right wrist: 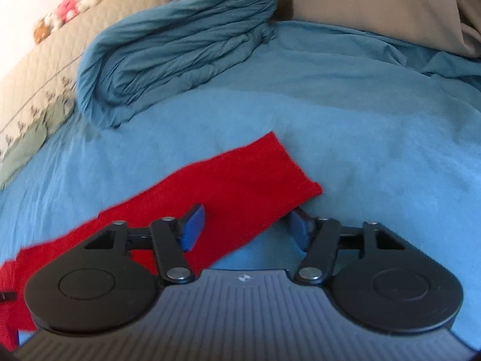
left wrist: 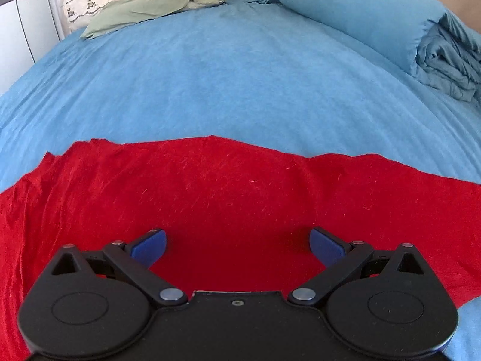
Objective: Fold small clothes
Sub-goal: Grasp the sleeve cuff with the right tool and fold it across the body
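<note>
Under the left claw: the left gripper (left wrist: pixel 237 243) hangs with its jaws spread wide and nothing between them; the red garment (left wrist: pixel 228 192) lies flat beneath and ahead of it on the blue bedsheet (left wrist: pixel 228 84).
Left-side risk: closing here, mid-panel, would likely pinch a ridge of cloth, and perhaps the sheet below, instead of an edge, so the fold would bunch.
Between the right claw's fingers: the right gripper (right wrist: pixel 245 228) is also spread open, gripping nothing; a narrow end of the red garment (right wrist: pixel 240 186) runs from its left finger out ahead, and its near edge passes close to the right finger.
Right-side risk: the view is motion-blurred, so the grip may land off the hem.
Beyond both claws: the rolled blue duvet (right wrist: pixel 180 45) lies well apart, unlikely to interfere.
</note>
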`<move>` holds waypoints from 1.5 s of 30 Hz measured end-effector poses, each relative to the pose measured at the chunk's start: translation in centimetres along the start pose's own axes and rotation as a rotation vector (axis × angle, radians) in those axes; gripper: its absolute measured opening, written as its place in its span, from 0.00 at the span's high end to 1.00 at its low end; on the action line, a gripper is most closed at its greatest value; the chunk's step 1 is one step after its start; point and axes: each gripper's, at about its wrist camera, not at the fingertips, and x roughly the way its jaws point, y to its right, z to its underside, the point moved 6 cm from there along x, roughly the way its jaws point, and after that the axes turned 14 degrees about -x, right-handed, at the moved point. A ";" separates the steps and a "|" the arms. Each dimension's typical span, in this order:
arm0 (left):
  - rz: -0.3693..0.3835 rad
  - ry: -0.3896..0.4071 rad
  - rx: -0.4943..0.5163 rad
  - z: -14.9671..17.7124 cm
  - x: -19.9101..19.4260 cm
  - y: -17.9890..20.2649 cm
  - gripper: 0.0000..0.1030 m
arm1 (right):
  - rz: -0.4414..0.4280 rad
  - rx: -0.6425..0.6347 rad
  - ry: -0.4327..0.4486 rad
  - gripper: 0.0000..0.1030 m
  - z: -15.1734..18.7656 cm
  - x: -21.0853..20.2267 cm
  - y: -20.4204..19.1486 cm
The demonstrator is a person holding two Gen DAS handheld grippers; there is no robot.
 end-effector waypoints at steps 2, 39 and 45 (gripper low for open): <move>-0.011 -0.005 0.007 -0.1 0.3 0.2 0.00 | 0.021 0.019 0.010 0.51 -0.3 -0.1 0.4; -0.004 -0.055 -0.311 -0.1 -11.3 -34.8 0.00 | -0.767 -0.781 -0.058 0.80 17.9 -12.1 -58.4; 0.065 -0.065 -0.311 -0.8 -10.0 -32.5 0.00 | -0.814 -0.831 -0.059 0.40 19.4 -12.4 -55.8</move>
